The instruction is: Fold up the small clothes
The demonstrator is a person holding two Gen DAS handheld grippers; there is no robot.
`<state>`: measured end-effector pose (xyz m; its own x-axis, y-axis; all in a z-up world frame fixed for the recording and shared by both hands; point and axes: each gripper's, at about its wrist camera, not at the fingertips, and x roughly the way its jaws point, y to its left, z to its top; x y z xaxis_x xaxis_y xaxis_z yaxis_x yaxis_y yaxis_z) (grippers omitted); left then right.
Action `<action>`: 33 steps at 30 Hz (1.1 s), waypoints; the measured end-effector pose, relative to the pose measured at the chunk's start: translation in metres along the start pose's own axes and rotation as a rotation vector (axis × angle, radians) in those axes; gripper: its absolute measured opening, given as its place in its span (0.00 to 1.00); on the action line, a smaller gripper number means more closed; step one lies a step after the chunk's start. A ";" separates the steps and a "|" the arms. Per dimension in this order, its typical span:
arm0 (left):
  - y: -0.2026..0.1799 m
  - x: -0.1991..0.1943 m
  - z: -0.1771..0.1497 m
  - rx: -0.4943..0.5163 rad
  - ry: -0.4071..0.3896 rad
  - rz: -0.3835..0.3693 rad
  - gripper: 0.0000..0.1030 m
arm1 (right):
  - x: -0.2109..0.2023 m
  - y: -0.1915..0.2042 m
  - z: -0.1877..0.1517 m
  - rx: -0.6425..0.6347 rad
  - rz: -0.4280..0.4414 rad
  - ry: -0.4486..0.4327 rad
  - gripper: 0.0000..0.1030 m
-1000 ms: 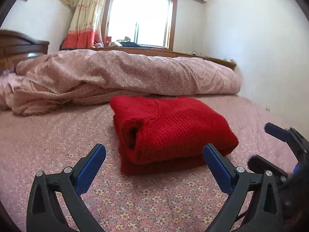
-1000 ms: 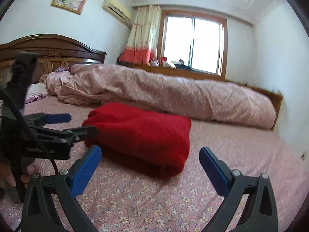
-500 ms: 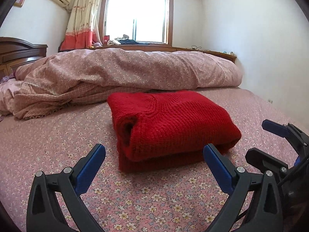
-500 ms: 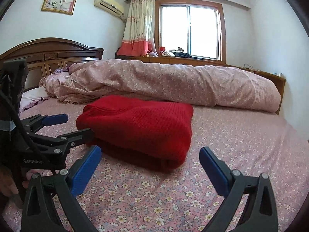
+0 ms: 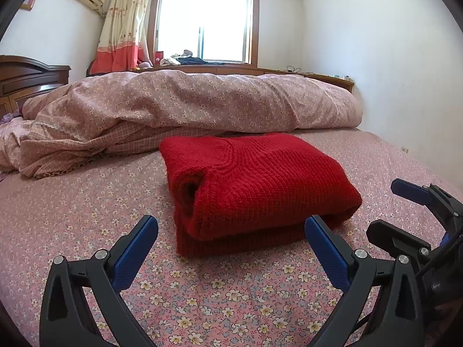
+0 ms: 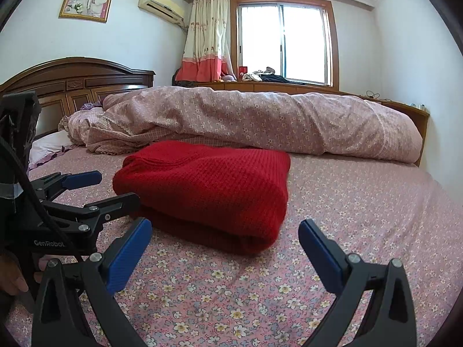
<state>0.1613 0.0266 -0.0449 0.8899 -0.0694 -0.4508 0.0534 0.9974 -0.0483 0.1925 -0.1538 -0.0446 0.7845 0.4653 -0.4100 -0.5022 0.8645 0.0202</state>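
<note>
Judging from how it lies, the sweater (image 5: 260,190) is folded already: a thick red knit packet, doubled over on itself, resting on the flowered sheet (image 5: 202,289) in the middle of the bed, just in front of the rolled quilt (image 5: 202,104) and touching nothing else. Both tongs are released and empty; the left gripper (image 5: 231,248) hangs low with its blue pads spread to either side of the packet's near edge, and the right gripper (image 6: 225,248) sits just beside it, likewise spread wide, its jaws facing the packet's rounded corner. The step in hand looks like finishing: checking the fold and leaving it. Doing that well means keeping both sets of pads clear of the knit, since a snagged loop would drag the top layer askew. If a tidy-up is wanted, the open end with the rolled layers showing is the place to press flat, lightly, from above, without pinching.
</note>
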 end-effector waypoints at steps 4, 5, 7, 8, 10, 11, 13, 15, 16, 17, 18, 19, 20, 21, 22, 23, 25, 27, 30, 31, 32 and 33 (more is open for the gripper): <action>0.000 0.000 0.000 0.001 0.005 -0.001 0.95 | 0.000 0.001 -0.001 0.000 0.000 0.002 1.00; -0.001 0.000 0.000 0.002 0.006 -0.001 0.95 | 0.000 0.001 -0.001 0.001 0.000 0.003 1.00; -0.001 0.000 0.000 0.002 0.006 0.000 0.95 | 0.000 0.001 -0.001 0.002 0.000 0.004 1.00; -0.001 0.000 0.000 0.002 0.006 0.000 0.95 | 0.000 0.001 -0.001 0.002 0.000 0.004 1.00; -0.001 0.000 0.000 0.003 0.006 0.000 0.95 | 0.000 0.001 -0.001 0.002 0.000 0.004 1.00; -0.001 0.000 0.000 0.003 0.006 -0.001 0.95 | 0.000 0.001 -0.001 0.002 0.000 0.004 1.00; -0.002 0.000 0.000 0.003 0.006 -0.001 0.95 | -0.001 0.001 -0.002 0.003 0.001 0.003 1.00; -0.002 0.001 0.000 0.005 0.006 -0.001 0.95 | 0.000 0.001 -0.001 0.002 0.000 0.005 1.00; -0.003 0.001 0.000 0.006 0.006 -0.001 0.95 | 0.000 0.001 -0.001 0.002 0.000 0.005 1.00; -0.003 0.001 0.000 0.007 0.006 -0.001 0.95 | 0.000 0.001 -0.001 0.003 0.000 0.005 1.00; -0.003 0.001 0.000 0.007 0.005 -0.001 0.95 | -0.001 0.001 -0.002 0.003 0.000 0.005 1.00; -0.003 0.001 0.000 0.008 0.005 -0.001 0.95 | -0.001 0.001 -0.001 0.003 0.000 0.005 1.00; -0.003 0.001 0.000 0.008 0.005 -0.001 0.95 | -0.001 0.001 -0.001 0.004 0.001 0.005 1.00; -0.003 0.001 0.000 0.009 0.005 -0.001 0.95 | -0.001 0.001 -0.002 0.004 0.001 0.005 1.00; -0.003 0.001 0.000 0.010 0.004 -0.001 0.95 | -0.001 0.001 -0.002 0.004 0.001 0.005 1.00; -0.003 0.001 0.000 0.010 0.004 -0.001 0.95 | -0.001 0.001 -0.001 0.004 0.001 0.005 1.00; -0.003 0.001 0.000 0.011 0.006 -0.001 0.95 | -0.001 0.001 -0.002 0.004 0.001 0.006 1.00; -0.003 0.001 0.000 0.010 0.006 -0.002 0.95 | -0.001 0.001 -0.002 0.005 0.002 0.008 1.00; -0.002 0.002 0.000 0.011 0.006 -0.002 0.95 | -0.001 0.001 -0.002 0.005 0.001 0.008 1.00; -0.002 0.002 0.000 0.011 0.006 -0.001 0.95 | -0.001 0.001 -0.002 0.005 0.001 0.009 1.00; -0.003 0.001 0.000 0.012 0.006 -0.001 0.95 | -0.001 0.001 -0.002 0.006 0.002 0.009 1.00; -0.003 0.001 0.000 0.012 0.004 -0.001 0.95 | -0.001 0.001 -0.002 0.006 0.002 0.009 1.00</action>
<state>0.1621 0.0240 -0.0453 0.8878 -0.0708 -0.4548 0.0599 0.9975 -0.0384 0.1905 -0.1534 -0.0464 0.7805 0.4650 -0.4179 -0.5013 0.8649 0.0263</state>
